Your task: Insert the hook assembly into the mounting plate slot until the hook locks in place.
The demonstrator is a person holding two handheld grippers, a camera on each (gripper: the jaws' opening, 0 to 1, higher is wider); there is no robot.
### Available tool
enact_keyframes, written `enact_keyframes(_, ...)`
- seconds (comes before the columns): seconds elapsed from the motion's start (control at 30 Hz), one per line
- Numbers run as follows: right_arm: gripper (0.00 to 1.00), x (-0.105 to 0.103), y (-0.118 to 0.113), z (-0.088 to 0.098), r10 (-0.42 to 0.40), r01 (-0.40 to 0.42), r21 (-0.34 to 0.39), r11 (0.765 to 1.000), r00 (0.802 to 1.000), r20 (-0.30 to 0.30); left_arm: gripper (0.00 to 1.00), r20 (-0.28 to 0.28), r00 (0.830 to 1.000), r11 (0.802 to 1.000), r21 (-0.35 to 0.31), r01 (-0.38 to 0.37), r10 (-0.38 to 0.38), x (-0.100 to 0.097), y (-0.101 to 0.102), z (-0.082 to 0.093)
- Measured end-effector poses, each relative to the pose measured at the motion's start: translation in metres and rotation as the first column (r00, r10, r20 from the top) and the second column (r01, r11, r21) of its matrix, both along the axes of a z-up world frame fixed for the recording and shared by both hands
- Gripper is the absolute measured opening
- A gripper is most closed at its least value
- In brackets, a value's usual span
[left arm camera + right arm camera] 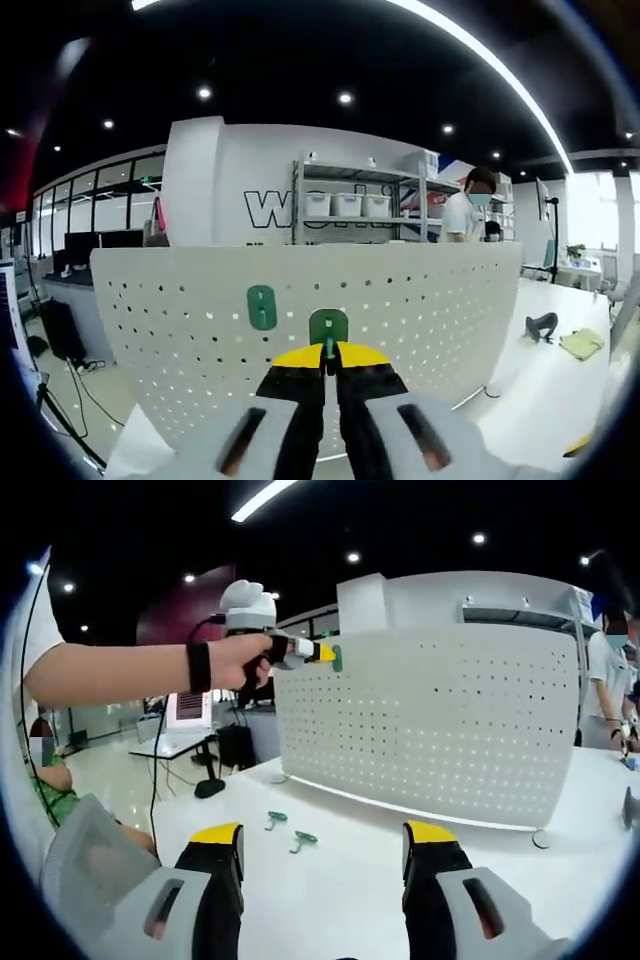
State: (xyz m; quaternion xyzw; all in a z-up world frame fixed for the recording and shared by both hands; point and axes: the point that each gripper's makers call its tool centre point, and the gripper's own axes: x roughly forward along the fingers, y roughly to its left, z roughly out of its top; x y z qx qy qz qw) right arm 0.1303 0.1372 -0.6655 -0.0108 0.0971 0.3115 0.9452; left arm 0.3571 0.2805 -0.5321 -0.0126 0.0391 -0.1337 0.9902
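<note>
Closest to lens: left gripper (329, 362), yellow tips pressed together on the stem of a green hook (328, 327), hook plate flat against the white pegboard (420, 300). In the right gripper view the same tool (322, 652) seen from the side, held by a hand (240, 660), hook (337, 658) touching the pegboard's upper left corner region. Second green hook (261, 307) already seated on the pegboard, just left of and slightly above the held one. Hook's long axis upright on the board face, stem pointing straight back along the jaws toward the camera; push direction likely straight into the pegboard, then down to lock. Judged mid-insertion, lock not confirmed. Right gripper (322, 845) spread wide, empty, hovering over the white table (400, 880) in front of the pegboard, well apart from the held hook; left clearly the nearer one. Two spare green hooks (277, 820) (303, 838) lying on the table before the pegboard's lower left corner. Writing: partial dark letters "wo" on the wall behind the pegboard, rest blocked by shelving.
</note>
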Motion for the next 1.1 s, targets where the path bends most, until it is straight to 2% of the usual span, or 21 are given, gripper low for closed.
enact_keyframes(0.37, 0.64, -0.001, -0.003, 0.0, -0.007, 0.007, 0.009, 1.0, 1.0, -0.003, 0.02, -0.016, 1.0, 1.0, -0.002, -0.023, 0.023, 0.011, -0.002, -0.001)
enact_keyframes(0.63, 0.64, -0.004, -0.003, -0.002, -0.015, 0.015, 0.022, 1.0, 1.0, -0.01, 0.02, 0.01, 0.999, 0.999, 0.018, -0.033, 0.033, 0.024, -0.007, 0.003)
enact_keyframes(0.8, 0.64, -0.004, 0.0, -0.003, -0.01, 0.01, 0.018, 1.0, 1.0, -0.013, 0.02, 0.0, 0.999, 0.999, 0.019, -0.037, 0.037, 0.029, -0.009, 0.004)
enact_keyframes(0.93, 0.64, -0.004, 0.0, -0.002, -0.009, 0.009, 0.018, 1.0, 1.0, -0.007, 0.02, -0.017, 0.998, 0.998, 0.008, -0.055, 0.055, 0.034, -0.006, 0.002)
enact_keyframes(1.0, 0.64, -0.004, -0.002, -0.002, -0.011, 0.011, 0.014, 1.0, 1.0, -0.009, 0.02, -0.017, 0.998, 0.998, -0.024, -0.057, 0.057, 0.036, -0.005, 0.004)
enact_keyframes(1.1, 0.64, -0.004, -0.006, -0.002, -0.022, 0.022, 0.021, 1.0, 1.0, -0.008, 0.02, -0.019, 0.998, 0.998, -0.019, -0.064, 0.064, 0.04, -0.006, 0.006)
